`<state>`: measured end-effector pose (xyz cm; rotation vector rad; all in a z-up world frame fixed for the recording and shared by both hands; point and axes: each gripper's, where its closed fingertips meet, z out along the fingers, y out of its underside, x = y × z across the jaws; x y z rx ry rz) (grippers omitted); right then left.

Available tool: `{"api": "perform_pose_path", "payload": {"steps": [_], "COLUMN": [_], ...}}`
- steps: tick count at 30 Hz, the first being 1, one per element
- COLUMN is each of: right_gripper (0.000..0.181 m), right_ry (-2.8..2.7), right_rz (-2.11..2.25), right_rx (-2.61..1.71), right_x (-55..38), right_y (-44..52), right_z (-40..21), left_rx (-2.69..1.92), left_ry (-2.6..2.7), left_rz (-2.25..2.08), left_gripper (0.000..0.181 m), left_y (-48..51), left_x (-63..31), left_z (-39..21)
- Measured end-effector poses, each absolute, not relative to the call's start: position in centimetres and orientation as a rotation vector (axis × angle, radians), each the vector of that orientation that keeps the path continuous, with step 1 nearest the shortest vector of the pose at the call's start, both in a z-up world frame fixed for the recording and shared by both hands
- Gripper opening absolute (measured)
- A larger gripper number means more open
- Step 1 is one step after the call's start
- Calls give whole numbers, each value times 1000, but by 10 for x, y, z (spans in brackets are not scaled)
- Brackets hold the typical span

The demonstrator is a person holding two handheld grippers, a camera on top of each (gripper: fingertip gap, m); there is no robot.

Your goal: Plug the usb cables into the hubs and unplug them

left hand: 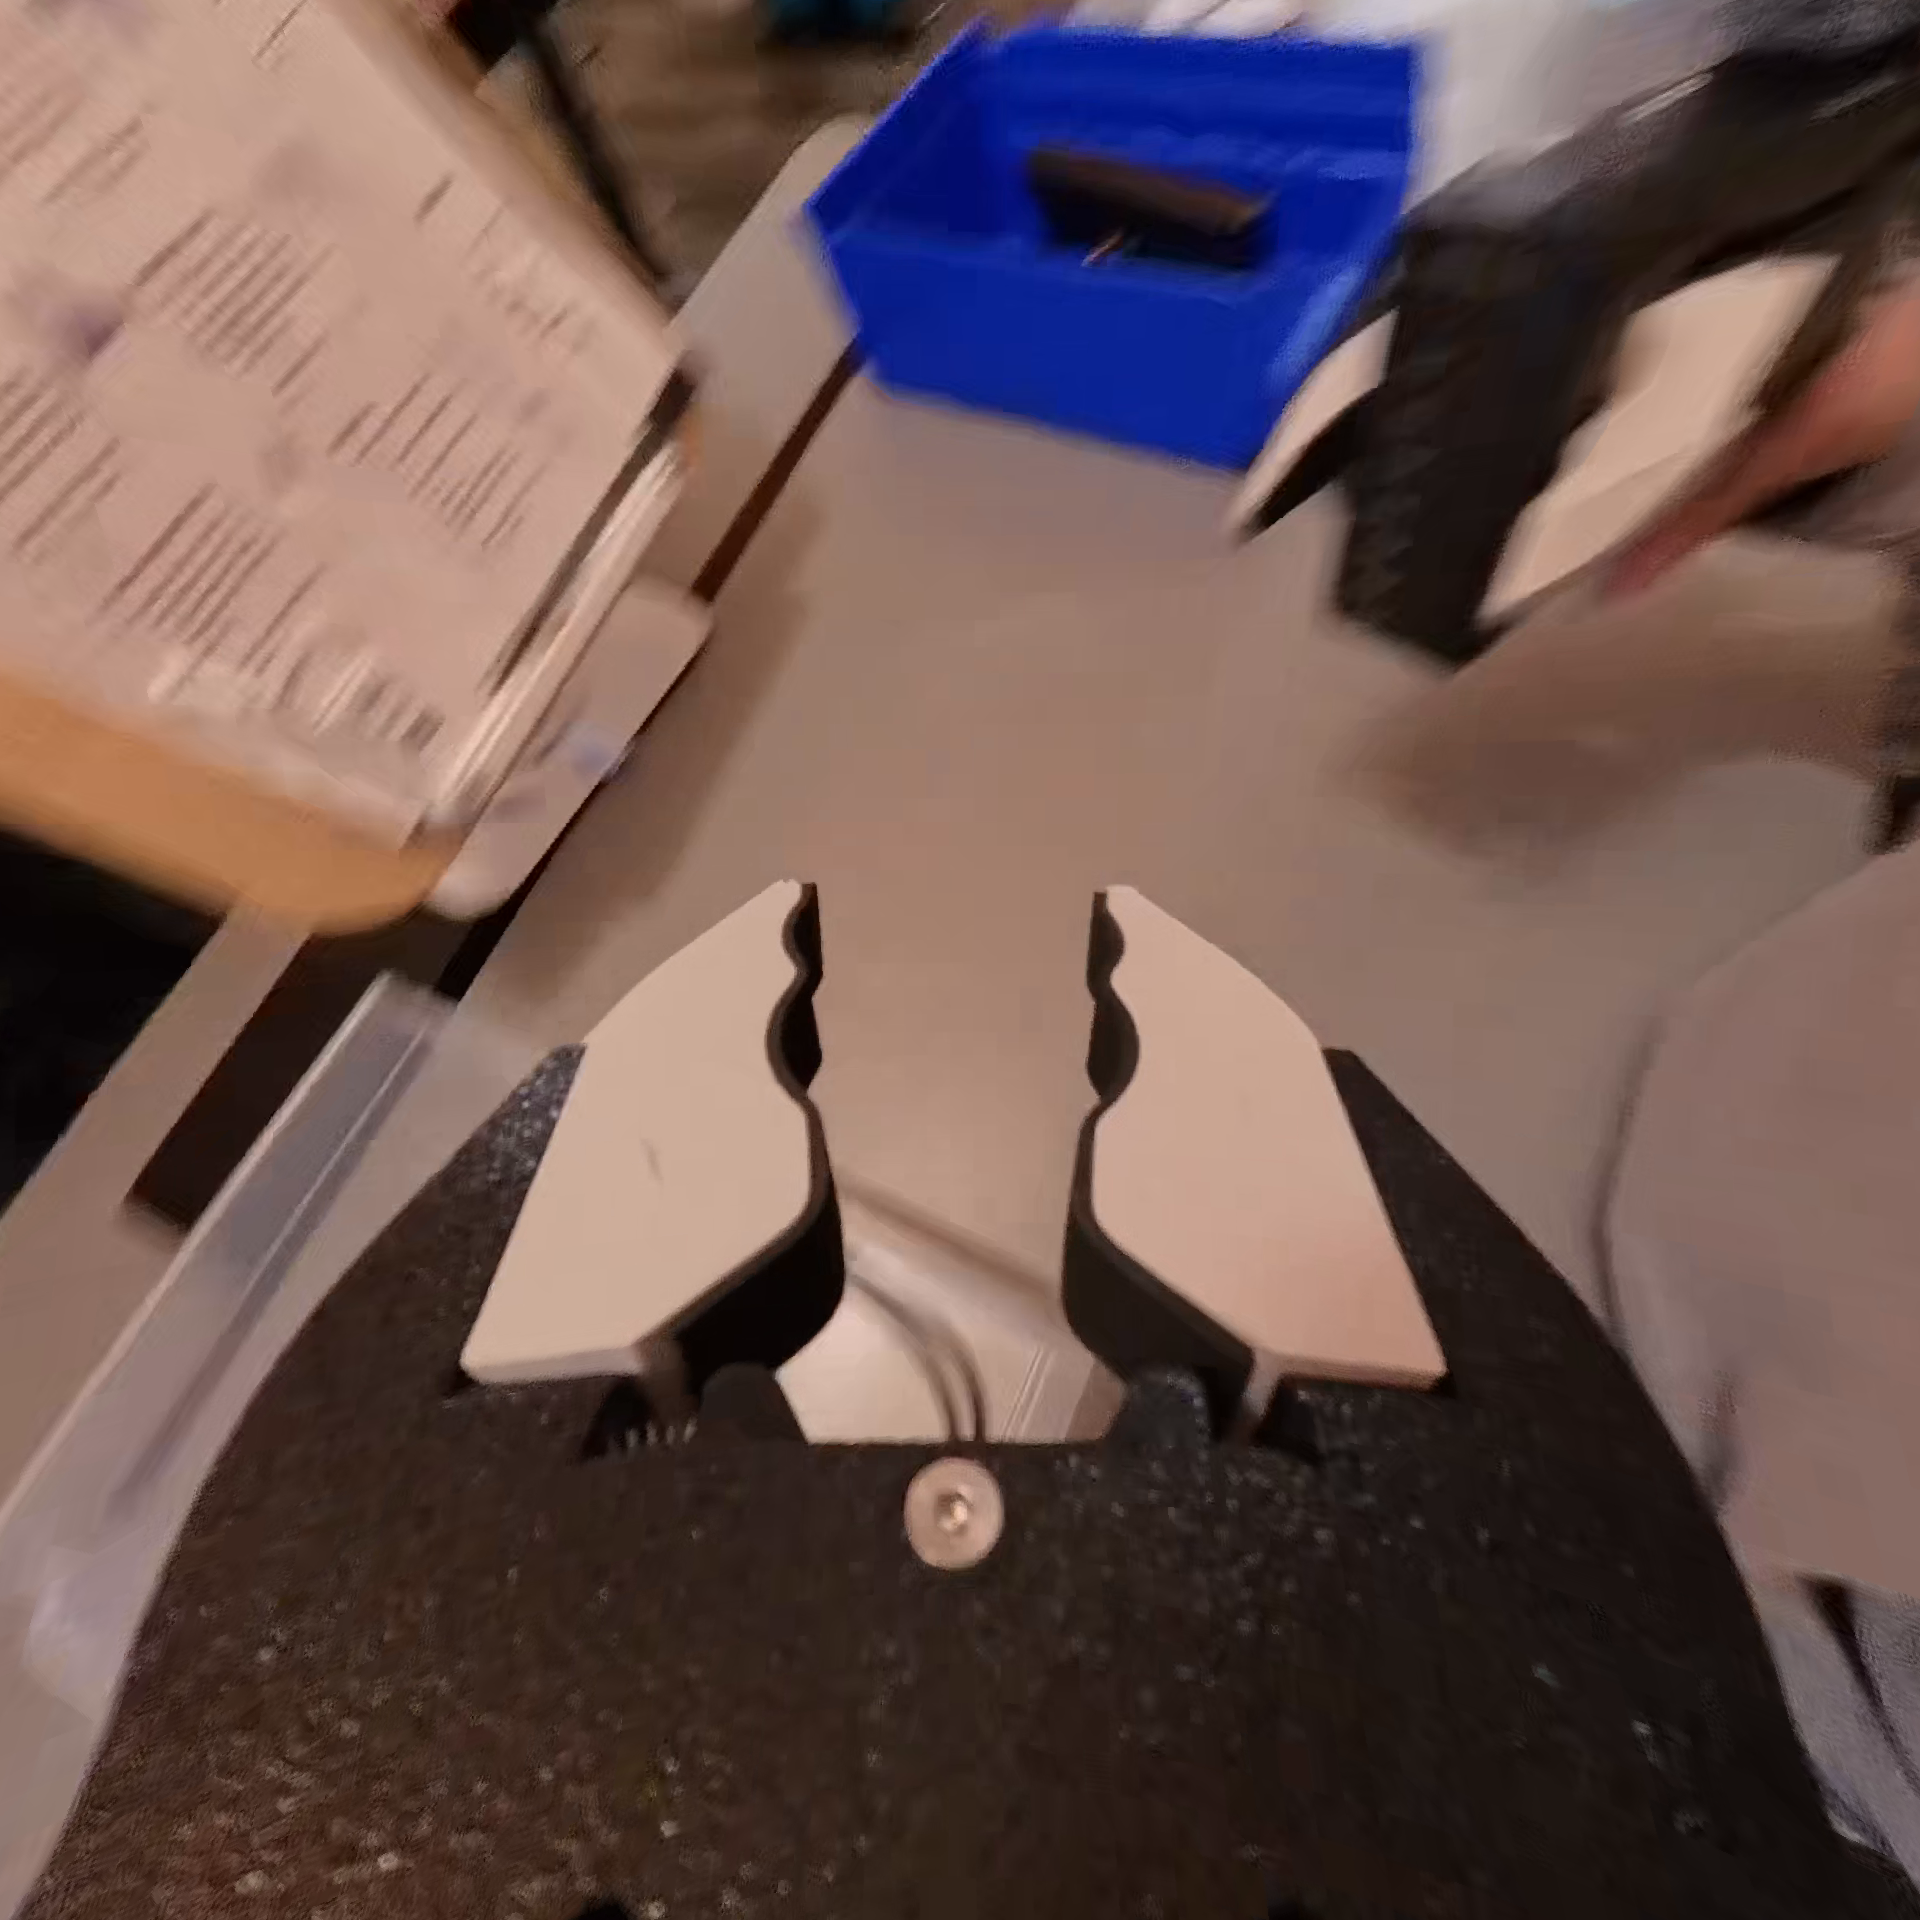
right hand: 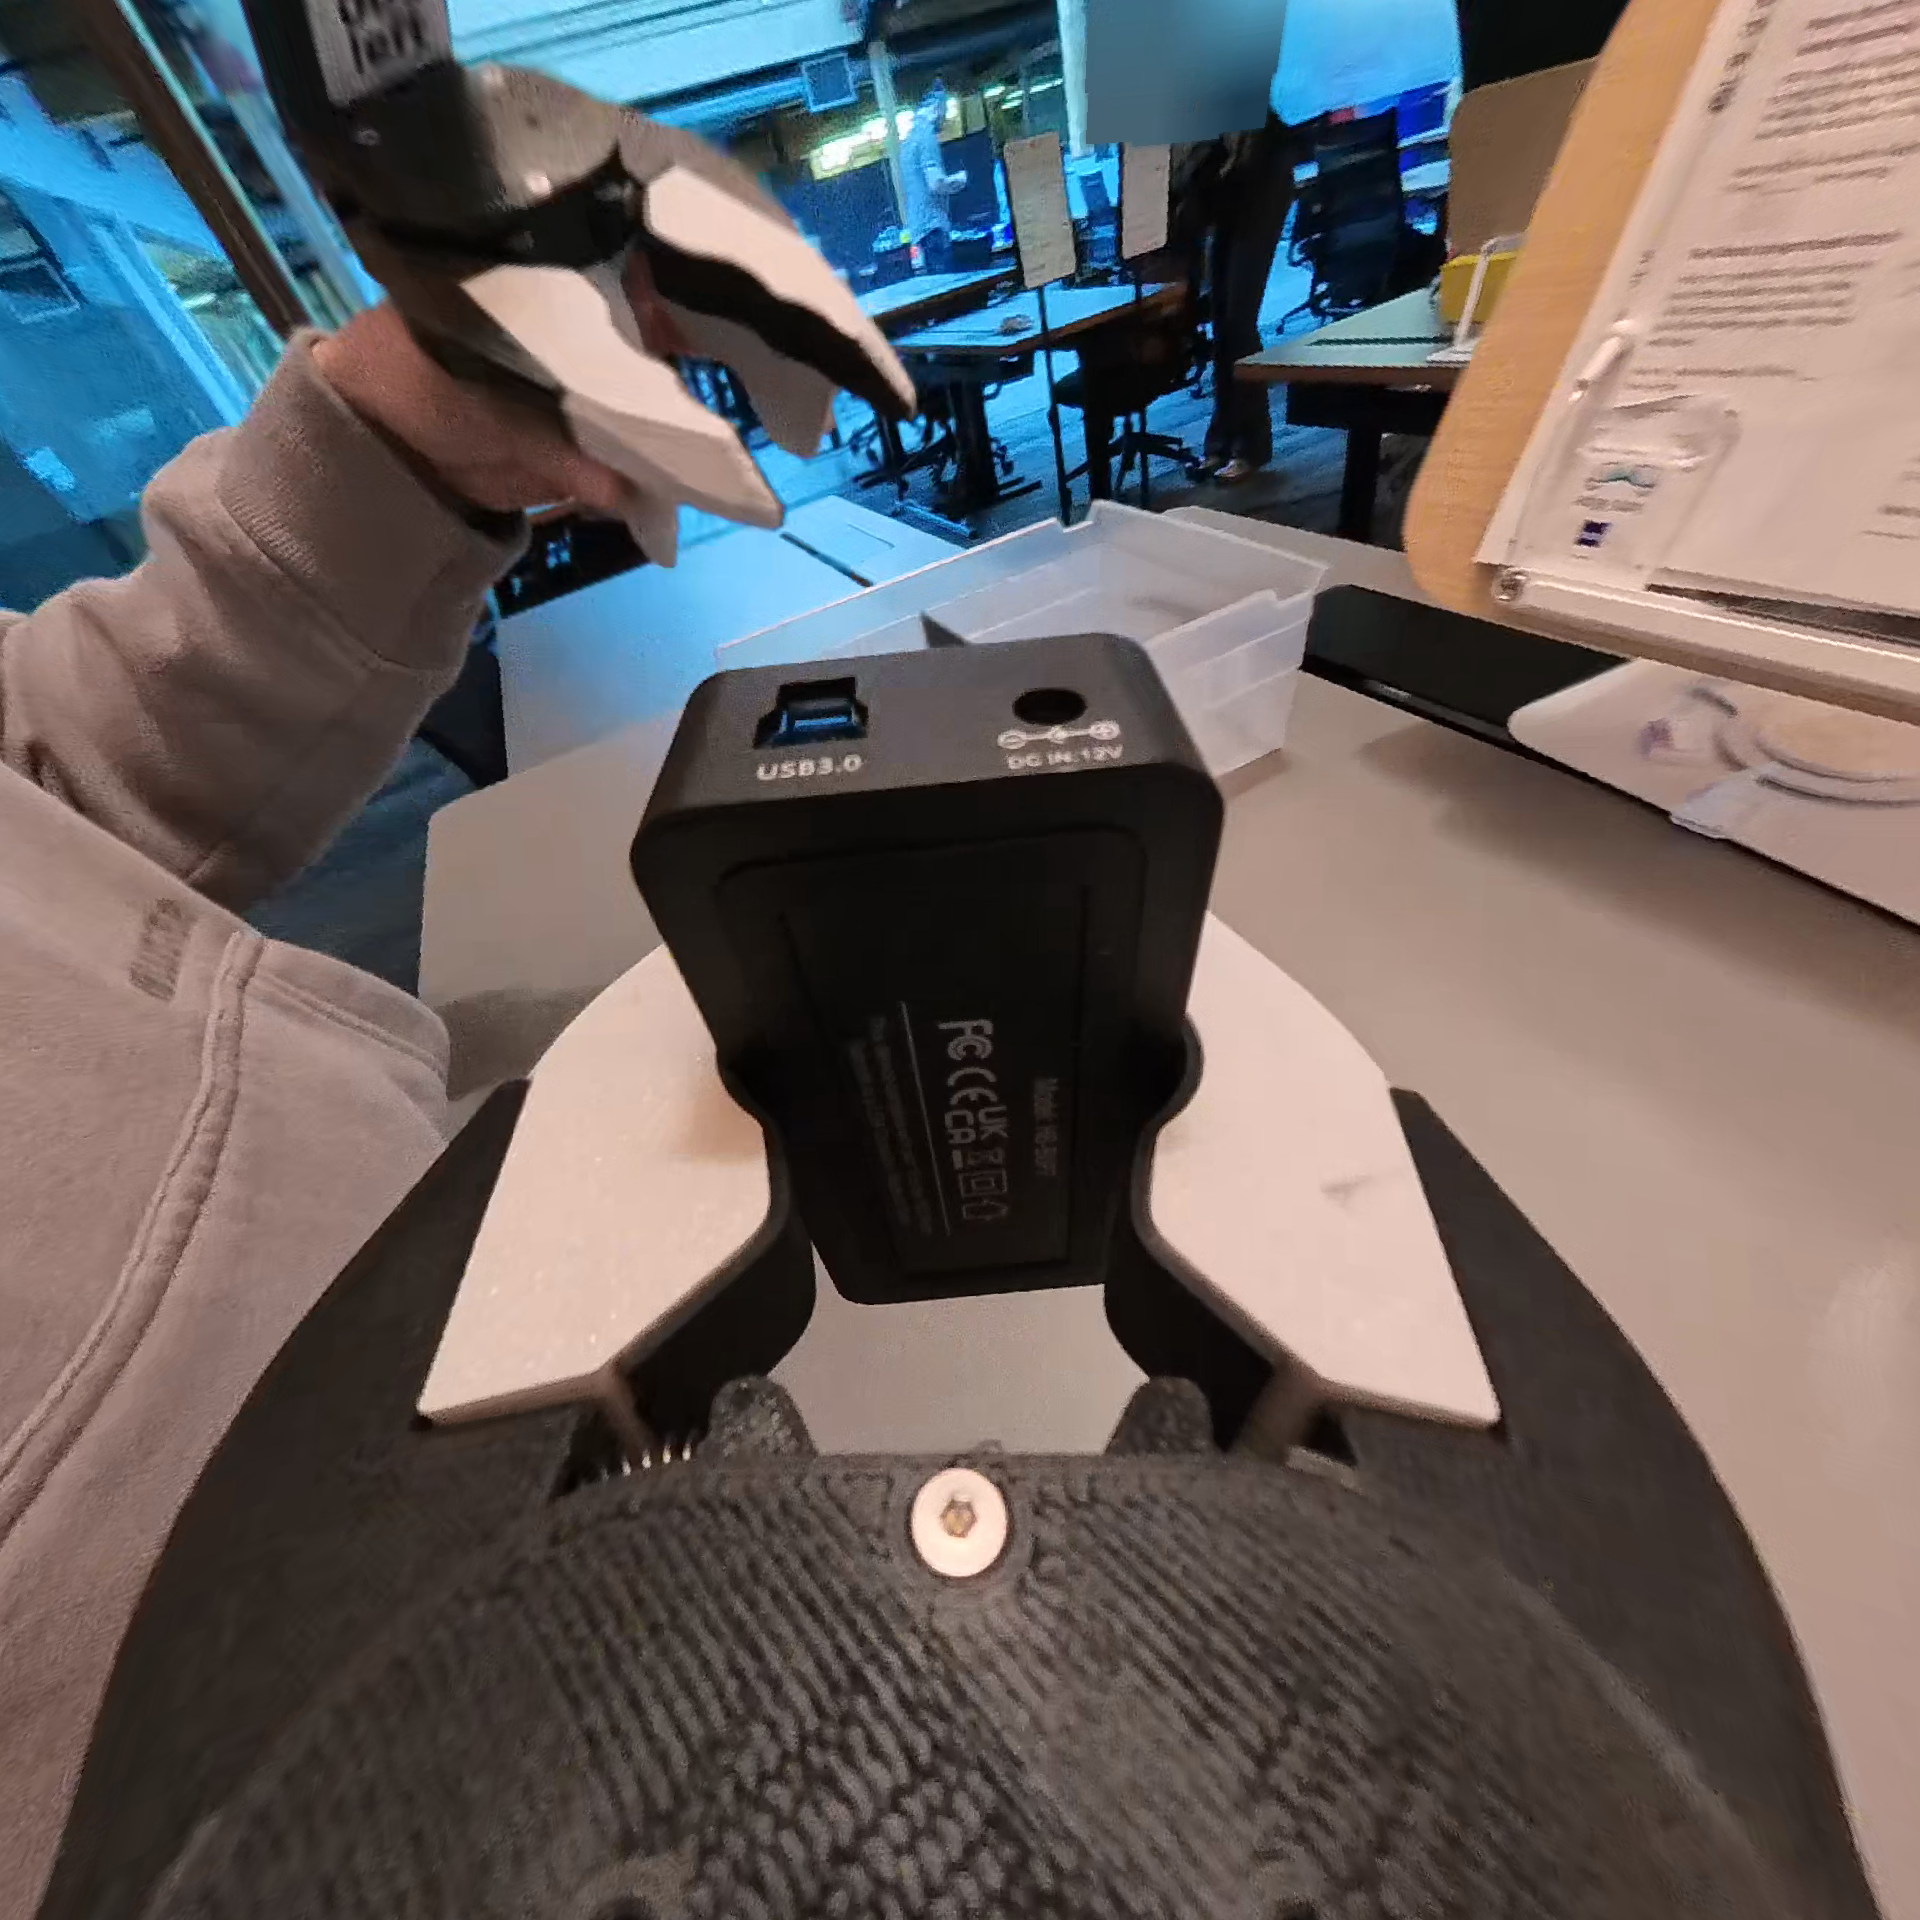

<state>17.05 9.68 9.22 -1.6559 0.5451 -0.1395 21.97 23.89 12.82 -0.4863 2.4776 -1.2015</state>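
Note:
My right gripper point(right hand: 956, 1049) is shut on a black USB hub point(right hand: 925, 935) and holds it above the grey table point(right hand: 1558, 1039), underside up, with its port end pointing away. No cable shows in the hub's ports. My left gripper point(left hand: 954, 904) is open and empty over the table point(left hand: 987, 675). In the right wrist view it hangs raised at the upper left point(right hand: 800, 457). In the blurred left wrist view the right gripper point(left hand: 1403, 582) and hub point(left hand: 1475, 395) sit at the upper right.
A blue bin point(left hand: 1039, 312) with a dark bar-shaped item point(left hand: 1143, 203) stands at the table's far end. A clipboard with papers point(left hand: 260, 364) point(right hand: 1714, 364) leans beside the table. A clear plastic tray point(right hand: 1195, 603) lies beyond the hub. My grey sleeve point(right hand: 260, 675) is at the left.

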Motion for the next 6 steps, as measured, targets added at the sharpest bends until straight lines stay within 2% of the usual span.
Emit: {"api": "perform_pose_path", "payload": {"steps": [2,6], "right_gripper": [72,72], "right_ry": [577,615], "right_rz": [-150,-129], "right_rx": [-1629,-1595], "right_x": [172,174], "right_y": [85,77], "right_z": [94,90], "left_rx": [-719,-1062], "left_ry": [2530,2681], "left_rz": [-1021,-780], "left_gripper": [40,38], "left_y": [294,354], "left_x": [234,237], "left_z": [103,29]}}
